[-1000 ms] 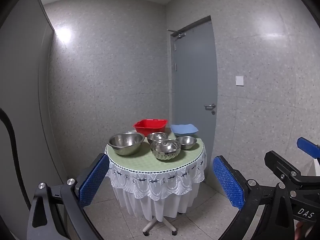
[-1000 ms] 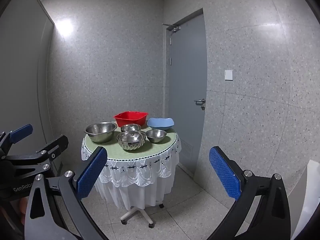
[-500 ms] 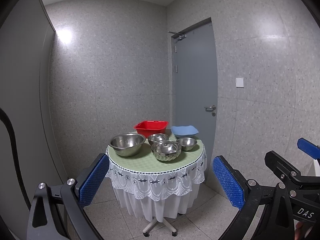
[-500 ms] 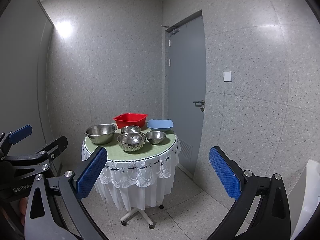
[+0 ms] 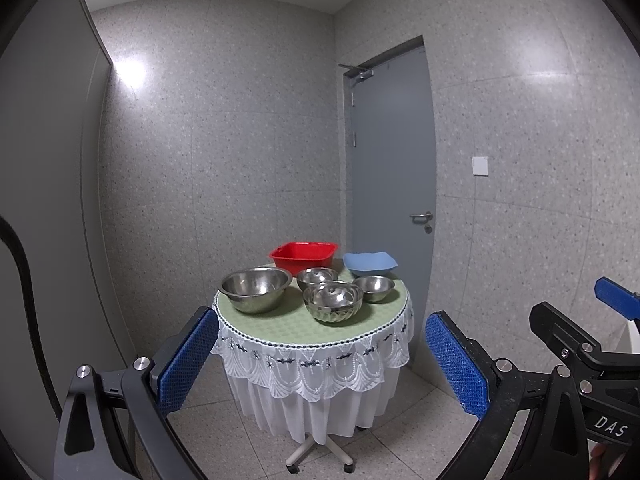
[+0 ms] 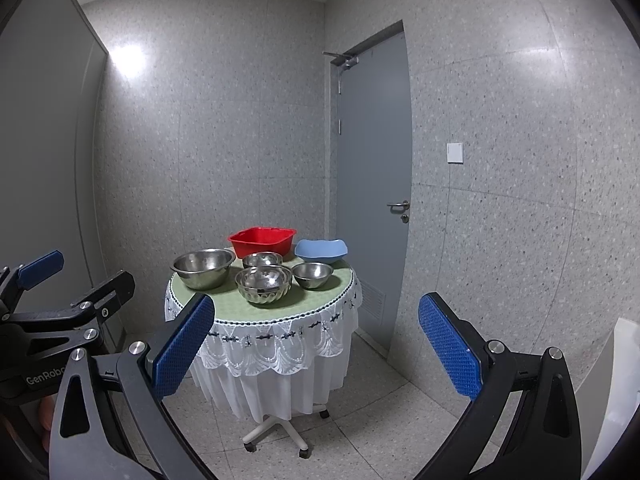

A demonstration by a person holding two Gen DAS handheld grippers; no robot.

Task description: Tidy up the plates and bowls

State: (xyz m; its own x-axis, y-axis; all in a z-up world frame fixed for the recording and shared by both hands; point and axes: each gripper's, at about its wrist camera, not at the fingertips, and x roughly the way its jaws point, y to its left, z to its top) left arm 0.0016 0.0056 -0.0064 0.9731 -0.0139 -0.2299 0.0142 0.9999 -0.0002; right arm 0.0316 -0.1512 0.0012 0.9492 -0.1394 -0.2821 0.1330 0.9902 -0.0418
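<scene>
- Four steel bowls: large bowl (image 5: 256,290), ribbed bowl (image 5: 333,303), two small ones, bunched on round desk (image 5: 280,328), red basin (image 5: 303,255) and blue dish (image 5: 370,264) behind.
- Straight ahead of both tools, well apart, nothing touched.
- Left tool (image 5: 320,360) spread wide, empty; large bowl on its side.
- Right tool (image 6: 316,354) spread wide, empty; desk slightly left of its centreline.
</scene>
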